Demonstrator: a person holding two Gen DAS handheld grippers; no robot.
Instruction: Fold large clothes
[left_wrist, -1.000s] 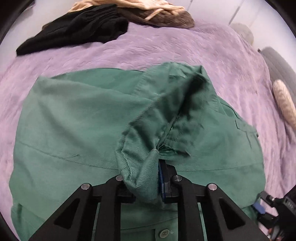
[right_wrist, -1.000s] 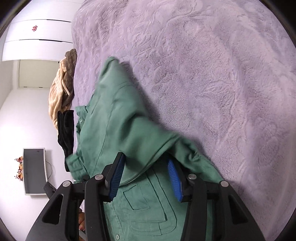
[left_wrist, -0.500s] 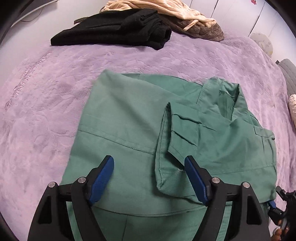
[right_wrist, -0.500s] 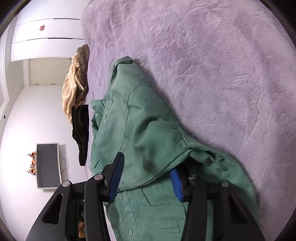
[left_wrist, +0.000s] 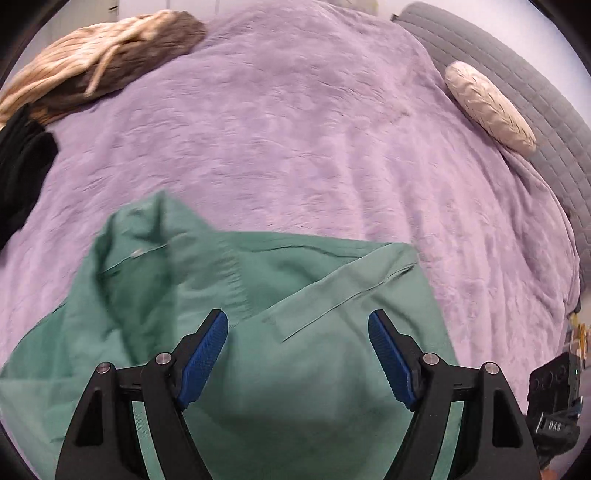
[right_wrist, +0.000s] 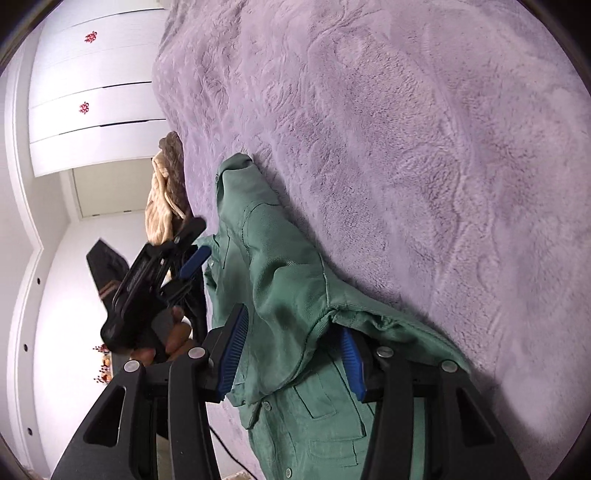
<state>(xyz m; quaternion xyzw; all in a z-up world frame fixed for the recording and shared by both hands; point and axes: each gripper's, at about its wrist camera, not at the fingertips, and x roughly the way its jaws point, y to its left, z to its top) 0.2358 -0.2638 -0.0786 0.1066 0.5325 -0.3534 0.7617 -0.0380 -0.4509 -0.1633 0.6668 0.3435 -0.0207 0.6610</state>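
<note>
Green shirt (left_wrist: 258, 332) being spread on purple blanket (left_wrist: 295, 129) for folding; left gripper (left_wrist: 297, 350) being kept wide, nothing pinched; right gripper (right_wrist: 291, 354) being clamped on bunched sleeve fold, ready for turning over

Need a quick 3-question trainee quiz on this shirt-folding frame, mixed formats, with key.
1. True or false: the left gripper grips the green shirt.
2. Which gripper has a fold of shirt between its jaws? A) left B) right
3. Fill in: the shirt lies on a ____ blanket.

Key: 1 false, its jaws stand open above the cloth. 2 B. 3 purple.
</note>
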